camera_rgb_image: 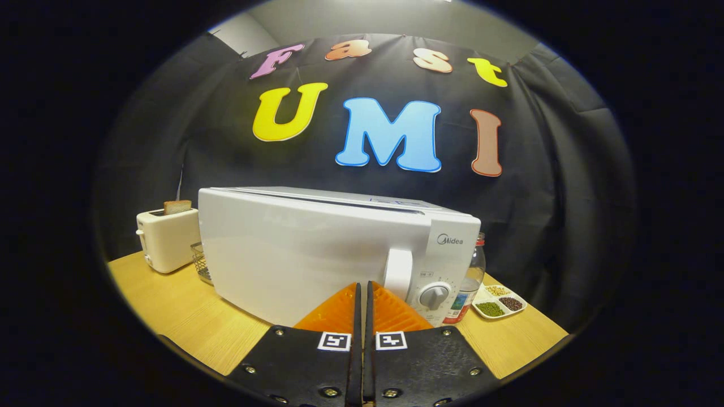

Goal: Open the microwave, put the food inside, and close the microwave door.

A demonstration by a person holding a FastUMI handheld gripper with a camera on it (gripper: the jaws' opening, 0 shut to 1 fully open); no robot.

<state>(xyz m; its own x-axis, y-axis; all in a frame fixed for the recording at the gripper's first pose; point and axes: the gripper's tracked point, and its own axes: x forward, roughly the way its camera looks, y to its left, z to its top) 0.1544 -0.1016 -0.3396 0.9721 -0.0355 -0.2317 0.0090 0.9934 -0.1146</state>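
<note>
A white microwave (pixel 317 254) stands on the wooden table (pixel 169 311) with its door closed. Its upright handle (pixel 399 273) is at the door's right edge, beside a round dial (pixel 434 295). My gripper (pixel 362 285) is shut, its two fingers pressed together with nothing between them. The fingertips point at the lower front of the door, just left of the handle, and look very close to it. I cannot tell whether they touch it.
A white toaster (pixel 167 237) with a slice of bread (pixel 177 206) stands left of the microwave, a wire basket (pixel 201 262) between them. Right of the microwave are a glass jar (pixel 472 277) and a divided dish of beans (pixel 499 301).
</note>
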